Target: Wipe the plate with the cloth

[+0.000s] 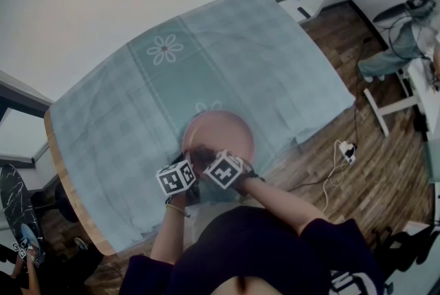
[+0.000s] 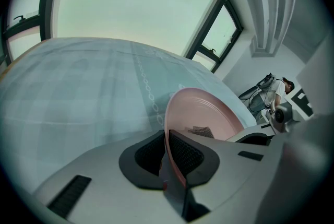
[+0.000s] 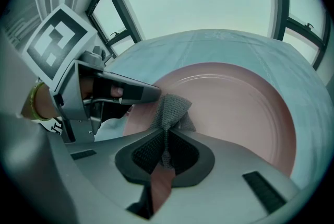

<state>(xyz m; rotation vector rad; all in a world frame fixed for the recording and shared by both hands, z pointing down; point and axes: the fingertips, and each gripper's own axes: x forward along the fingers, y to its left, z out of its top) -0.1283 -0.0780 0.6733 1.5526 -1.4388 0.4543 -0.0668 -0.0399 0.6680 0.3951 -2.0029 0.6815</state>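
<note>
- Plate (image 1: 221, 130): pink and round, it sits on the bench (image 1: 75, 187) over a pale checked tablecloth (image 1: 137, 101), toward the near edge, right in front of the person.
- Left tool (image 2: 168, 152): it is clenched on the plate's near rim. The rim runs edge-on between the two ribbed pads, and the plate's face rises beyond them.
- Right tool (image 3: 166, 152): it is clenched on the cloth (image 3: 170, 107), a grey mesh rag. A bunched fold sticks out ahead of the jaws and lies against the plate's inner surface, close to the near rim and just beside the left tool's tip.
- Whether the plate lies flat or is tipped up a little by the left tool cannot be told. The head view suggests it rests on the bench.
- Step in hand, as I judge it: the wipe proper. One tool steadies the plate and the other has the cloth on its face, with only the near part of the plate under the cloth.
- Next move, as I judge it: sweep the cloth out across the well and round the far rim, pressing lightly. The left tool's grip must hold firm so the plate neither slides on the tablecloth nor twists out of the pads.
- The two tools are crowded together, so the right one needs room to swing without knocking the left.
</note>
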